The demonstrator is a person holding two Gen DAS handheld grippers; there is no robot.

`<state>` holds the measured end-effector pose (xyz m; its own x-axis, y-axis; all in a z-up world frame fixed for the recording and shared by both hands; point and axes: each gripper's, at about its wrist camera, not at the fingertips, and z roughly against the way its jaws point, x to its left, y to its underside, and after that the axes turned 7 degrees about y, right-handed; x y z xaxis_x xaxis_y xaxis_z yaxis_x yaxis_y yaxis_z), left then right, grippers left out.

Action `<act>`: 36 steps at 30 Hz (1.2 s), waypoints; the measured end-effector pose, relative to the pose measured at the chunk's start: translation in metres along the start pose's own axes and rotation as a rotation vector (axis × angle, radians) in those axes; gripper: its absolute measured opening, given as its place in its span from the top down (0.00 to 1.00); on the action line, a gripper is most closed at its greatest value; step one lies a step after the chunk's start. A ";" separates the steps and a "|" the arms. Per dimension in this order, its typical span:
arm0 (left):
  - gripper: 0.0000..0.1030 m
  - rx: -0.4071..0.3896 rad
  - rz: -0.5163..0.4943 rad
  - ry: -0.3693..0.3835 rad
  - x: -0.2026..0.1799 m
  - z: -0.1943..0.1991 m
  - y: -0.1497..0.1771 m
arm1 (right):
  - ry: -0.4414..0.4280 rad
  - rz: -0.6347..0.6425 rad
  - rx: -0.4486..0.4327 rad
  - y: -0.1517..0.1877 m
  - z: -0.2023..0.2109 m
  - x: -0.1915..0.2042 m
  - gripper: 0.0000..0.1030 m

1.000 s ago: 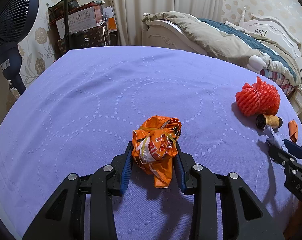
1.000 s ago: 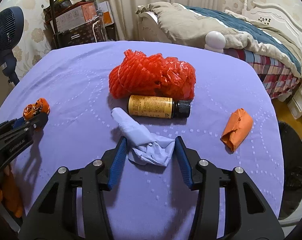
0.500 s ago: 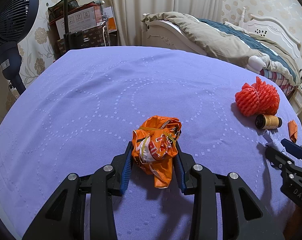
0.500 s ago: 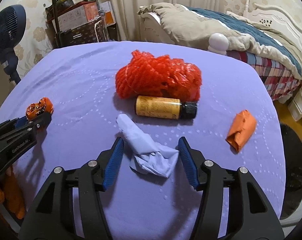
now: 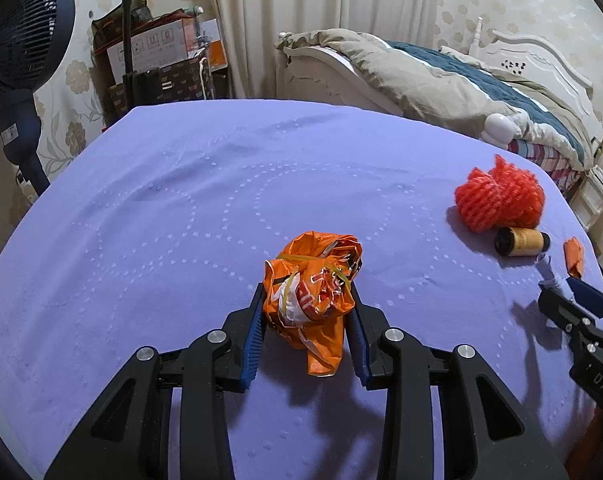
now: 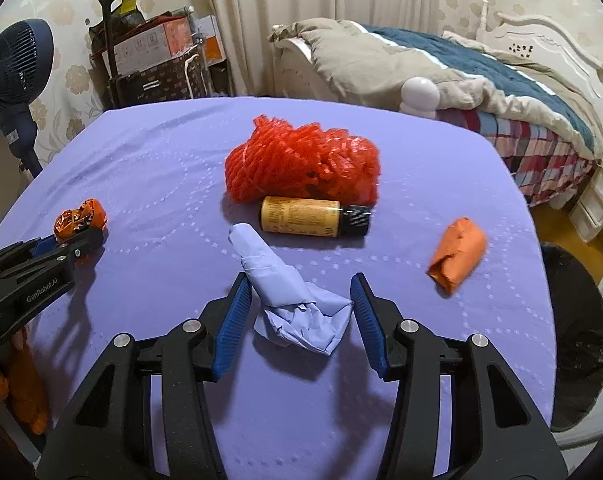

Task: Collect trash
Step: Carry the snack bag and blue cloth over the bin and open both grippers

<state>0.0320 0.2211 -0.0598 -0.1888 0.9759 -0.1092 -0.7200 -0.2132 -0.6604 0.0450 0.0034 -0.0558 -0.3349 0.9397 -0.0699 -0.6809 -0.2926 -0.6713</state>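
My left gripper (image 5: 307, 296) is shut on a crumpled orange snack wrapper (image 5: 313, 280) just above the purple tablecloth (image 5: 181, 200). In the right wrist view my right gripper (image 6: 299, 280) straddles a crumpled pale blue paper (image 6: 297, 304) lying on the cloth. Its jaws are closing, with the pads close beside the paper but not squeezing it. Beyond lie a brown bottle (image 6: 301, 220) on its side, a red mesh net (image 6: 301, 164) and a small orange wad (image 6: 457, 254). The left gripper (image 6: 81, 236) with its wrapper (image 6: 79, 220) shows at the left of that view.
A black-lined bin (image 6: 573, 340) stands below the table's right edge. A bed (image 6: 461, 72) lies behind on the right. At the back left are a dark blue fan (image 6: 13, 68) and stacked boxes (image 6: 153, 48).
The right jaws widened around the blue paper, then narrowed again. The left gripper and its wrapper have not moved.
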 end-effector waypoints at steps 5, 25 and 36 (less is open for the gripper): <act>0.64 -0.012 -0.028 0.037 -0.017 0.009 0.006 | 0.021 -0.051 -0.018 0.005 0.013 -0.025 0.52; 0.64 -0.079 -0.279 0.307 -0.191 0.025 0.003 | 0.305 -0.331 -0.075 0.041 0.052 -0.186 0.52; 0.64 -0.063 -0.396 0.413 -0.290 0.007 0.002 | 0.399 -0.448 -0.051 0.060 0.044 -0.262 0.52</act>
<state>0.0807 -0.0624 -0.0242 0.3729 0.9204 -0.1176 -0.6394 0.1631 -0.7514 0.0637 -0.2678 -0.0452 0.2549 0.9663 -0.0369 -0.6635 0.1470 -0.7336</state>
